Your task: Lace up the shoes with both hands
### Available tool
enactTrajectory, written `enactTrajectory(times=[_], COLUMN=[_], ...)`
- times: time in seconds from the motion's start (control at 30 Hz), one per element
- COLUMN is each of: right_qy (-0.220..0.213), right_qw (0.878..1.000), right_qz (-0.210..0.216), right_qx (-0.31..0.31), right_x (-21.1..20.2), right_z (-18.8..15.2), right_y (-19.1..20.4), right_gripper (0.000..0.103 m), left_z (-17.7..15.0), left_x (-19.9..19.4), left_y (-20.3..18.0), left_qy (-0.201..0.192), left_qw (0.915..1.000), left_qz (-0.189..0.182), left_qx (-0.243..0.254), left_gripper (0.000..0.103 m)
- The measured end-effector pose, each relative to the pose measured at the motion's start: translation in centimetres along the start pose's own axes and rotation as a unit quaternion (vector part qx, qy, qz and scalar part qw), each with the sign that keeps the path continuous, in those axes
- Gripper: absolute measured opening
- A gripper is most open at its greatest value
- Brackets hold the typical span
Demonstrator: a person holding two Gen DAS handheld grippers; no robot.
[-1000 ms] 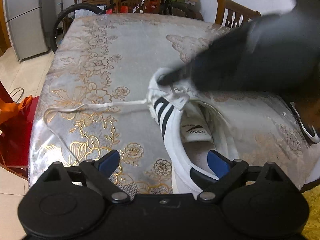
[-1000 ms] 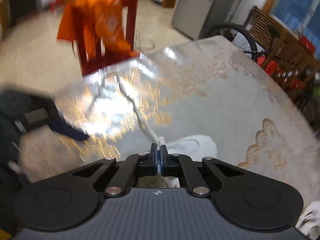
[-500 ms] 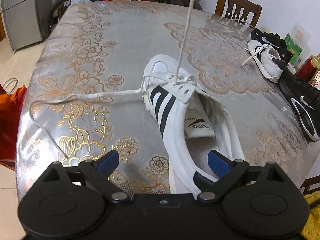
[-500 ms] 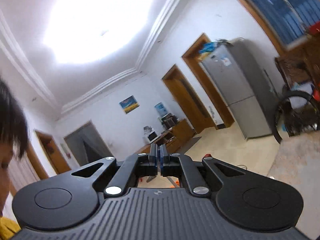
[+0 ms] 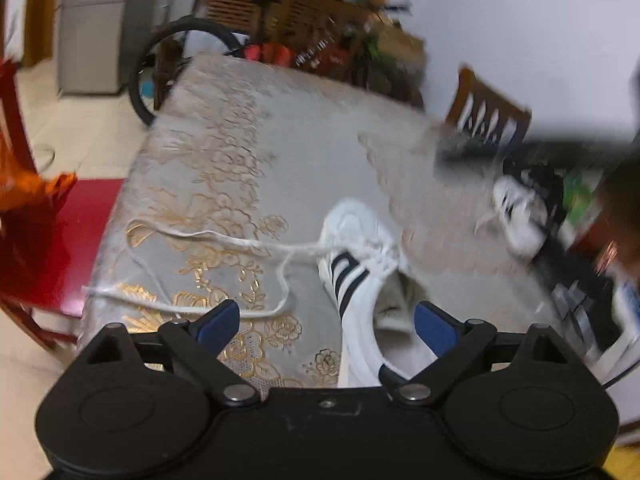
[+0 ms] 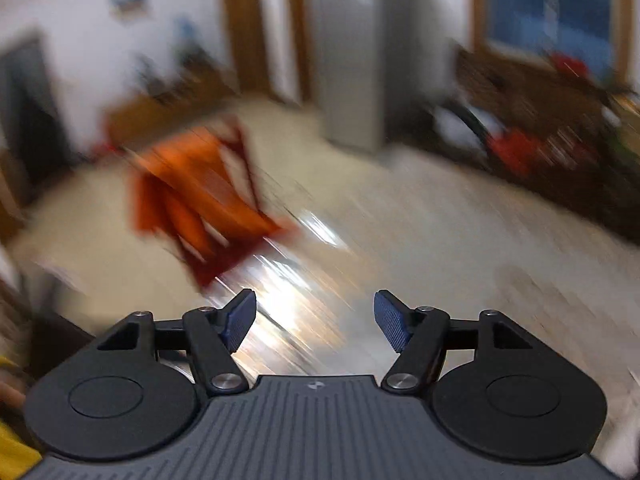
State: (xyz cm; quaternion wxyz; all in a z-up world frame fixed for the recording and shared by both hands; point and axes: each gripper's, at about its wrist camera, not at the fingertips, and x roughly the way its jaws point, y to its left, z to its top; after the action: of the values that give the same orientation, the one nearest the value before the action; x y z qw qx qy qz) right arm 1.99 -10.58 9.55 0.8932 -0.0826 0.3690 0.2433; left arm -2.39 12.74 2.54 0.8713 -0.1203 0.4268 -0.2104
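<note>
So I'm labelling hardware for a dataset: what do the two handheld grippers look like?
Both are matte black with two round side discs, silver pivot pins and angled link arms ending in blue pads. The left gripper has a smooth body; the right gripper has a ribbed grey top with a small logo.

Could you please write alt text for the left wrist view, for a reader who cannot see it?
A white shoe with black stripes lies on a gold-flowered tablecloth, its loose white lace trailing left. The left hand-held gripper hangs open in the foreground, holding nothing. More shoes lie blurred at far right.
</note>
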Motion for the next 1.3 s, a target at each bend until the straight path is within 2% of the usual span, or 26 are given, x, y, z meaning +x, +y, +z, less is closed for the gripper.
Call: enactTrajectory(times=[0.07,0.2,0.27,0.4,0.47,0.57,0.67,0.73,0.83,0.93,1.03,1.13,1.2,1.23,1.3], right_qy=[0.043,0.093,0.111,0.129,0.121,0.122,0.131,0.108,0.109,0.119,0.143,0.151,0.153,0.153,0.155], right_qw=[0.998,0.993,0.992,0.982,0.971,0.942,0.916,0.919,0.923,0.923,0.934,0.956,0.965,0.969,0.975], right_qz=[-0.038,-0.053,-0.030,0.068,0.100,0.126,0.108,0.102,0.049,-0.014,-0.047,-0.037,-0.035,-0.035,-0.034], right_qx=[-0.009,-0.040,-0.055,-0.117,-0.183,-0.287,-0.363,-0.365,-0.366,-0.365,-0.324,-0.250,-0.210,-0.192,-0.154], right_x=[2.8,7.0,9.5,13.4,15.2,17.9,20.8,20.8,21.3,21.2,20.5,18.2,16.9,16.2,15.0], right_z=[-1.3,-0.9,0.5,3.9,5.0,5.0,3.8,4.6,4.9,4.7,3.4,1.6,0.3,-0.3,-1.5], right_y=[-1.3,-2.4,-2.1,0.7,3.5,8.2,11.1,11.6,10.4,6.7,2.0,-2.7,-4.4,-5.1,-6.5], right_gripper=[0.068,0.067,0.067,0.065,0.065,0.065,0.050,0.046,0.044,0.043,0.040,0.040,0.039,0.034,0.034], left_z=[-0.2,-1.3,-2.0,-3.6,-4.5,-5.4,-5.9,-5.9,-5.7,-5.1,-4.6,-4.1,-3.7,-3.4,-2.7], left_x=[-0.6,-0.6,-0.4,0.1,0.1,0.1,-0.3,-0.4,-0.1,0.8,2.1,3.4,3.8,3.9,3.4], left_y=[0.6,-0.2,-1.2,-2.6,-2.8,-3.1,-3.2,-3.3,-3.5,-3.8,-3.7,-3.4,-2.9,-2.6,-2.0], left_qy=[0.007,0.025,0.032,0.042,0.044,0.046,0.038,0.035,0.035,0.044,0.066,0.092,0.097,0.096,0.086], left_qw=[0.9998,0.9991,0.9981,0.9945,0.9935,0.9909,0.9879,0.9863,0.9841,0.9809,0.9742,0.9652,0.9623,0.9609,0.9581], left_qz=[-0.002,0.032,0.052,0.096,0.104,0.119,0.134,0.140,0.152,0.170,0.199,0.232,0.241,0.245,0.254], left_qx=[-0.020,-0.012,-0.003,-0.005,-0.016,-0.042,-0.069,-0.079,-0.085,-0.084,-0.082,-0.079,-0.082,-0.087,-0.099], left_gripper=[0.094,0.094,0.094,0.094,0.094,0.094,0.094,0.094,0.094,0.094,0.094,0.094,0.094,0.094,0.093])
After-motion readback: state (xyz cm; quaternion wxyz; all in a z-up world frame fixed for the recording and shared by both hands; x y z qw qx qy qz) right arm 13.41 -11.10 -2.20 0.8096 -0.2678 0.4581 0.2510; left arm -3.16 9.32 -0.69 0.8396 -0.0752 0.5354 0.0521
